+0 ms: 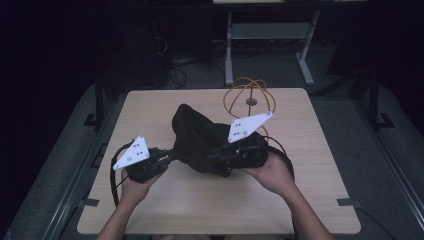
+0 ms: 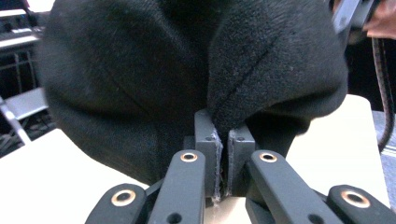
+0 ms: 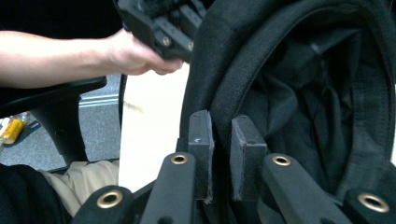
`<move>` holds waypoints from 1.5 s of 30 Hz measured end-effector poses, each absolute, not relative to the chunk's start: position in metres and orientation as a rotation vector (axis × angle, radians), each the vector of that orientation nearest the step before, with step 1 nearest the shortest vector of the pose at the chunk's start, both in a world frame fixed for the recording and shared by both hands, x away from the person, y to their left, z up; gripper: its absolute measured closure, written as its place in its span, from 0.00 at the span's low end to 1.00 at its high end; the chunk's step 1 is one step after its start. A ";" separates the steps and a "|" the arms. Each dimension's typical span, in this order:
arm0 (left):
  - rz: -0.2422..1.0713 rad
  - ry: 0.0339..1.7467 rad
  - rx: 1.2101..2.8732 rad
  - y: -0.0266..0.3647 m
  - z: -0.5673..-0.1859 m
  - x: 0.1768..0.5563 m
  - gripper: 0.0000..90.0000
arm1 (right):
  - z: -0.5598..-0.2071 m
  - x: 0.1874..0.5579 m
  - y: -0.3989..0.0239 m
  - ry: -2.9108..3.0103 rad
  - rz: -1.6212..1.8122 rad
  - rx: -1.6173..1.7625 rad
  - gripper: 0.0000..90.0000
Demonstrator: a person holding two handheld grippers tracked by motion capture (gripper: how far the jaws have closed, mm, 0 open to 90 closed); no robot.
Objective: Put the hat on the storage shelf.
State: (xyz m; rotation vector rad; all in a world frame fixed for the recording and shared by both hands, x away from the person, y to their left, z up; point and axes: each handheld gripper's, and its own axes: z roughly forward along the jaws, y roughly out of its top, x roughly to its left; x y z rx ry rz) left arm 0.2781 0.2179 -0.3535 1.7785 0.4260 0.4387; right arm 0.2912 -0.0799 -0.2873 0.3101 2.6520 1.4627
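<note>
Black, soft cloth — a hat-like bundle (image 1: 200, 137) — sags mid-frame. The left gripper (image 2: 223, 158) clamps a fold; the right gripper (image 3: 227, 154) pinches its padded rim. Likely light and floppy — best held by thick edges.

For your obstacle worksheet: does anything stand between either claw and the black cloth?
Nothing visible does. The left claw is already shut on a fold of the black cloth, and the right claw pinches its thick edge, jaws a little apart.
</note>
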 end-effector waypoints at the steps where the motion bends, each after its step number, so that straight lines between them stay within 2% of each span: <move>1: 0.456 0.424 1.774 0.219 -0.344 0.278 0.96 | -0.287 0.292 -0.081 2.649 1.470 0.311 0.88; 12: 0.520 0.399 1.790 0.218 -0.298 0.281 0.96 | -0.286 0.297 -0.087 2.628 1.566 0.322 0.82; 23: 0.482 0.428 1.799 0.229 -0.286 0.287 0.96 | -0.293 0.293 -0.104 2.590 1.552 0.391 0.58; 33: 0.463 0.457 1.794 0.234 -0.281 0.296 0.96 | -0.310 0.294 -0.129 2.576 1.508 0.493 0.51; 45: 0.422 0.499 1.837 0.235 -0.272 0.315 0.96 | -0.344 0.292 -0.185 2.502 1.501 0.693 0.45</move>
